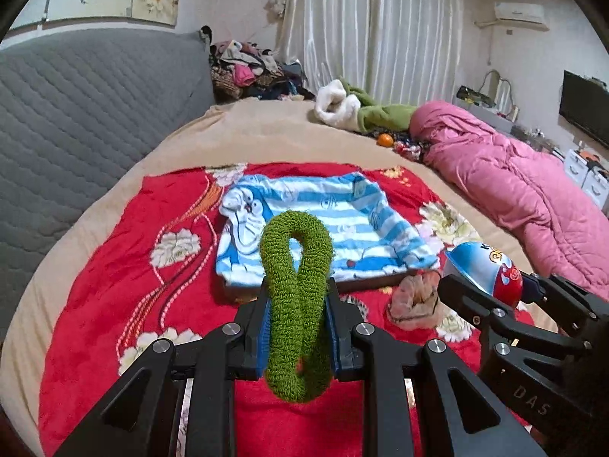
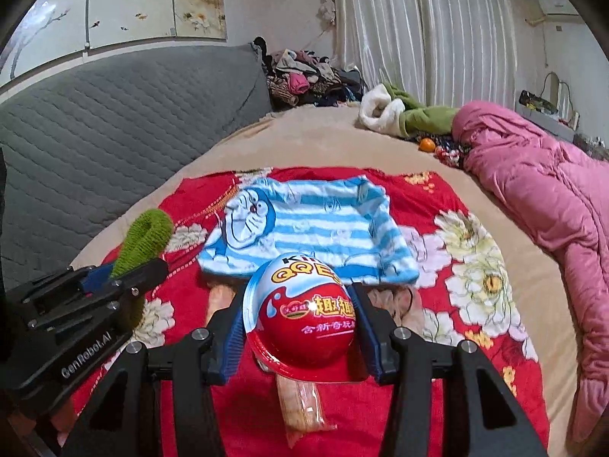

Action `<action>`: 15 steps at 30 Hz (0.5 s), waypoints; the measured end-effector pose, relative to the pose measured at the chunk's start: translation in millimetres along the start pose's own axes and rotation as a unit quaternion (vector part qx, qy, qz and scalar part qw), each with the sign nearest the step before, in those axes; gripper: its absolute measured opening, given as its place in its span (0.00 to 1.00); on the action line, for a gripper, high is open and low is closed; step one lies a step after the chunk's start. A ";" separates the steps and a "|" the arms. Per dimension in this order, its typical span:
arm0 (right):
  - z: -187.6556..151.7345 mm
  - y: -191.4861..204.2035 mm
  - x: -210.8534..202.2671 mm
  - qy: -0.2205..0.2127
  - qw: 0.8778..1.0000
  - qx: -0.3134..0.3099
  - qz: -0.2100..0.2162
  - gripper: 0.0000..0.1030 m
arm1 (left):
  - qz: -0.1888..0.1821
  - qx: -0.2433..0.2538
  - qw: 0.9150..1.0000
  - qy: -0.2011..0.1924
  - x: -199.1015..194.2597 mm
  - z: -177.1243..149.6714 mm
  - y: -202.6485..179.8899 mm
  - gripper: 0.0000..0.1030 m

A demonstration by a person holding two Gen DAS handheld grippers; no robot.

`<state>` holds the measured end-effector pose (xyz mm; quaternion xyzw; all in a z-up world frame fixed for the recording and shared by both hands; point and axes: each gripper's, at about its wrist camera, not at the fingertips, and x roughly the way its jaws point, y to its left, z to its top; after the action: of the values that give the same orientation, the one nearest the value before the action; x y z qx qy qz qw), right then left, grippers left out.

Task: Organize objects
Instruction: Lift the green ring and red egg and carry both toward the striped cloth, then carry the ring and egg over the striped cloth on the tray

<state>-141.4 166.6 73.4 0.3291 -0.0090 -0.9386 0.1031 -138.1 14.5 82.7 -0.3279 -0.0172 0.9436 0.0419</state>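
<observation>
red floral blanket (image 1: pixel 114 266), both grippers tilted down, left gripper (image 1: pixel 297 327) pinching green scrunchie (image 1: pixel 295 285)

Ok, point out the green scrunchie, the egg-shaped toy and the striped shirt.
green scrunchie (image 1: pixel 295 304): left wrist view, its twisted middle.
egg-shaped toy (image 2: pixel 308 316): right wrist view, its red lower half.
striped shirt (image 2: pixel 304 236): right wrist view, its striped chest.

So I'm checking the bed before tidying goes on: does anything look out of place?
Yes. An orange lies loose on the beige sheet beside the pink quilt, among small scattered items, and a heap of clothes is piled behind the bed.
</observation>
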 end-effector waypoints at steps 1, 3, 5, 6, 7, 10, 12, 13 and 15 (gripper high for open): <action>3.3 1.5 0.0 -0.003 1.000 -0.002 0.000 0.49 | 0.000 0.001 1.000 -0.003 0.1 3.3 -0.2 0.23; 10.8 4.2 0.4 -0.008 1.000 -0.005 0.001 0.49 | 0.004 0.000 1.000 -0.007 1.0 10.6 0.5 0.24; 18.1 6.6 1.7 -0.012 1.000 -0.006 0.002 0.49 | 0.006 -0.002 1.000 -0.011 2.2 17.5 2.3 0.24; 22.0 7.4 2.1 -0.015 1.000 -0.007 0.002 0.49 | 0.008 0.000 1.000 -0.014 2.7 20.3 2.4 0.24; 25.0 7.8 2.9 -0.018 1.000 -0.008 0.002 0.49 | 0.010 0.001 1.000 -0.016 3.3 22.9 2.7 0.24; 34.4 9.4 5.0 -0.024 1.000 -0.009 0.002 0.49 | 0.011 0.001 1.000 -0.019 6.2 31.6 2.5 0.24; 39.3 9.2 7.1 -0.028 1.000 -0.008 0.002 0.49 | 0.014 0.001 1.000 -0.022 7.9 36.2 2.7 0.24; 41.7 9.1 8.1 -0.029 1.000 -0.008 0.002 0.49 | 0.014 0.000 1.000 -0.022 9.4 38.4 2.7 0.24; 46.3 8.7 9.7 -0.034 0.999 -0.007 0.002 0.49 | 0.013 -0.001 1.000 -0.022 12.4 43.0 3.5 0.24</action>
<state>-175.8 153.8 104.4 0.2961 -0.0069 -0.9491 0.1073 -174.8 11.9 108.6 -0.3074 -0.0147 0.9510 0.0287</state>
